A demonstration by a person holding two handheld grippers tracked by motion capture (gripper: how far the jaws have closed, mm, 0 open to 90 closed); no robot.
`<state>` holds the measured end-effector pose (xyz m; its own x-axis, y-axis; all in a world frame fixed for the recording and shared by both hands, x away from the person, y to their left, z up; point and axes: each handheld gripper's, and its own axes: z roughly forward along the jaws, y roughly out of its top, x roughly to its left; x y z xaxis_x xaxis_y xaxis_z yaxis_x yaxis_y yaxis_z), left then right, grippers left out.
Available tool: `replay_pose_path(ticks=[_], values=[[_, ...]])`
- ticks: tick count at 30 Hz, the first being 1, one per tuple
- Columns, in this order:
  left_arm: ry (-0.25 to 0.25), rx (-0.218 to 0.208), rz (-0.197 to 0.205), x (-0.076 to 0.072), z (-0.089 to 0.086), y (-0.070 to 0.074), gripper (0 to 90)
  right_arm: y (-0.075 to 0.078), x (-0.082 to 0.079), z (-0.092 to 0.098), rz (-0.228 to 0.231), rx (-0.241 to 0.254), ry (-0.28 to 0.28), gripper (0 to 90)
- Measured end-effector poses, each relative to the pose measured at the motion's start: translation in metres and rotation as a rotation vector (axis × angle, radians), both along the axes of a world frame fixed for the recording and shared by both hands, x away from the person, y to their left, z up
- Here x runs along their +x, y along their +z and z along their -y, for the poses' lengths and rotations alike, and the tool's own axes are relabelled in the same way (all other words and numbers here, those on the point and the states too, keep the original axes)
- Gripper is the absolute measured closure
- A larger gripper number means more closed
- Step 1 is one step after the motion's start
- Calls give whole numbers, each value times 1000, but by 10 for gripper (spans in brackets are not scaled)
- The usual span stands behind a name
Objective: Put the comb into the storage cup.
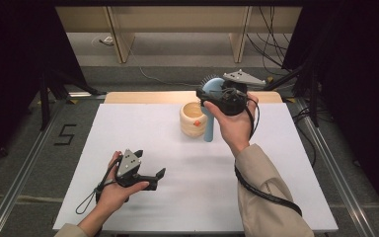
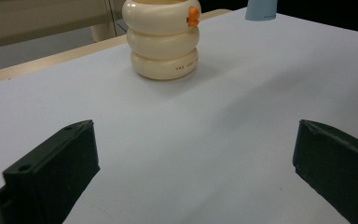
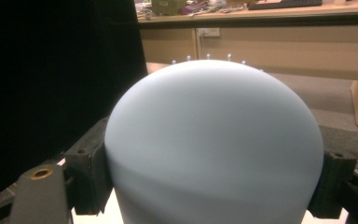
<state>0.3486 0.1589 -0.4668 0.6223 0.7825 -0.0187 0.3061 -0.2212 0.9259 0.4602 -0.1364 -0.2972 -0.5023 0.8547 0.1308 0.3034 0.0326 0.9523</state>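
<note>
My right gripper [image 1: 216, 97] is shut on the rounded head of a light-blue brush [image 1: 208, 123], held up at the far middle of the table. Its dark bristles [image 1: 208, 79] face away from me and the handle points down, just right of a cream ribbed cup [image 1: 193, 120]. In the right gripper view both pads [image 3: 91, 177] press on the sides of the blue brush head [image 3: 214, 135]. My left gripper [image 1: 157, 178] lies near the front left, open, with nothing between its jaws. Ahead of the left gripper [image 2: 196, 149] stands the cup [image 2: 163, 42] with an orange mark [image 2: 193, 16]; the brush handle's end [image 2: 261, 9] shows behind it.
The white board [image 1: 128, 138] covers the table top, with a wooden strip [image 1: 143, 97] along its far edge. Metal rails [image 1: 325, 148] run down both sides. Desk legs and cables [image 1: 148, 74] stand on the floor beyond.
</note>
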Motion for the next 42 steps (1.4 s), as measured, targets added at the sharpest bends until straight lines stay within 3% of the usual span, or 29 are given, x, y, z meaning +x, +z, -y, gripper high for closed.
replay_pose_path(ticks=[42], values=[[0,-2,-2,1,0,-1,0,15,16,-2,26,13,-25,208]])
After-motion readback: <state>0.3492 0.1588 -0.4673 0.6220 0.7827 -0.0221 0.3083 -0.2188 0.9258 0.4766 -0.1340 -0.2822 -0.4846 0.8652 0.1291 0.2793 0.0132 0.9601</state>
